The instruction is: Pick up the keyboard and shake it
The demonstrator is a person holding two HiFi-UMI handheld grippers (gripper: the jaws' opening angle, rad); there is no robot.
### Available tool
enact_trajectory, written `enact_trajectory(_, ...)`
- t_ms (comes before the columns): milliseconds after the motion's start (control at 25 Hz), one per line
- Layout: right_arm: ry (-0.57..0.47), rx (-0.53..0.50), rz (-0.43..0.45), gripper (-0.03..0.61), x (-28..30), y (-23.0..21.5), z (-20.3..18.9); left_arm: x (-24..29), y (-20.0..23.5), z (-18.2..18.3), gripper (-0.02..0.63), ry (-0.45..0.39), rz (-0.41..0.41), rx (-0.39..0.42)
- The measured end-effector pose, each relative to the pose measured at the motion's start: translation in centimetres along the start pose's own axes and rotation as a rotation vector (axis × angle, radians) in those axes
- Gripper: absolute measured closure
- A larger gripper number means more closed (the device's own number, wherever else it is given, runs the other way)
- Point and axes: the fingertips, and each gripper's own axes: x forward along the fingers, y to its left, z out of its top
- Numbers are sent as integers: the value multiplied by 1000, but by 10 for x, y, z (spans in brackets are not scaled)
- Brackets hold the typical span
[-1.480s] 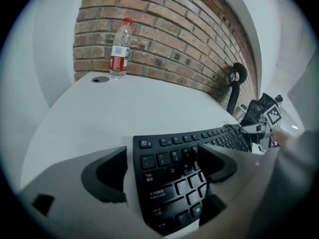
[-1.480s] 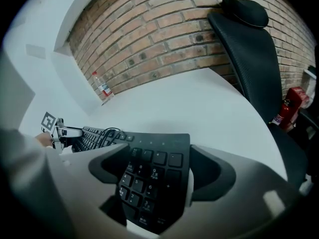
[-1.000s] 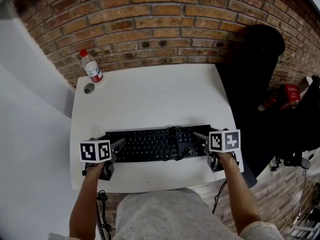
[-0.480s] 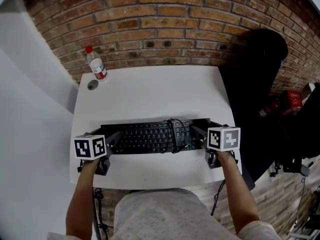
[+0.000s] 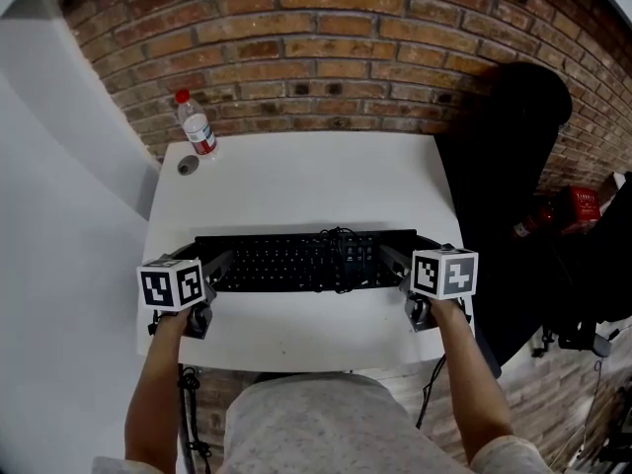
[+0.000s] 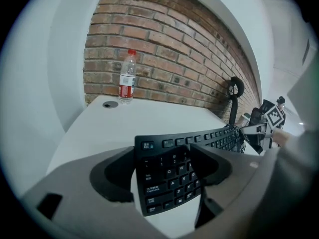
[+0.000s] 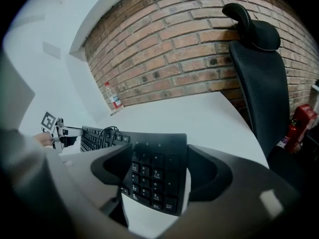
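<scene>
Long black plastic keyboard (image 5: 286,262) spans between my claws, one end inside each, just over white desk (image 5: 296,181). Left claw (image 5: 221,265) and right claw (image 5: 391,261): jaws just been closing, now clamped on keyboard ends. I judge it light, stiff, edges slippery. Coiled black cable (image 5: 343,250) may swing. End grips suit shaking.

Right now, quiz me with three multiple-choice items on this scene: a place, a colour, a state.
1. Where does the bottle stand? A. far left corner of the table B. on the chair C. on the floor
2. The bottle's cap is: A. blue B. red C. green
3. The keyboard is: A. lying untouched B. held at one end C. held at both ends
Key: 1 A, it stands at that corner; 2 B, plainly red; 3 C, left tool and right tool each have an end between jaws that have just been closing.
</scene>
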Motion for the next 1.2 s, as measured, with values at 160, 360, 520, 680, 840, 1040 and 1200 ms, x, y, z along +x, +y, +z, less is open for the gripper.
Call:
enact_trajectory(160, -68, -24, 28, 255, -4, 3, 13, -3, 1, 10, 276, -63, 6, 22)
enact_trajectory(360, -114, -64, 48, 262, -9, 4, 18, -9, -3, 19, 278, -135, 16, 50)
enact_trajectory(520, -159, -124, 53, 264, -15, 7, 24, -13, -3, 22, 284, -178, 9, 44)
enact_trajectory(680, -194, -175, 64, 273, -19, 9, 22, -17, -2, 20, 304, -213, 9, 28)
enact_trajectory(840, -213, -209, 83, 285, -25, 10, 18, -23, -5, 15, 304, -232, 17, 30)
enact_trajectory(1040, -208, -247, 104, 291, -30, 11, 13, -31, -10, 8, 304, -244, 33, 28)
enact_trajectory(1200, -199, -288, 115, 301, -34, 13, 8, -37, -12, 2, 304, -248, 44, 29)
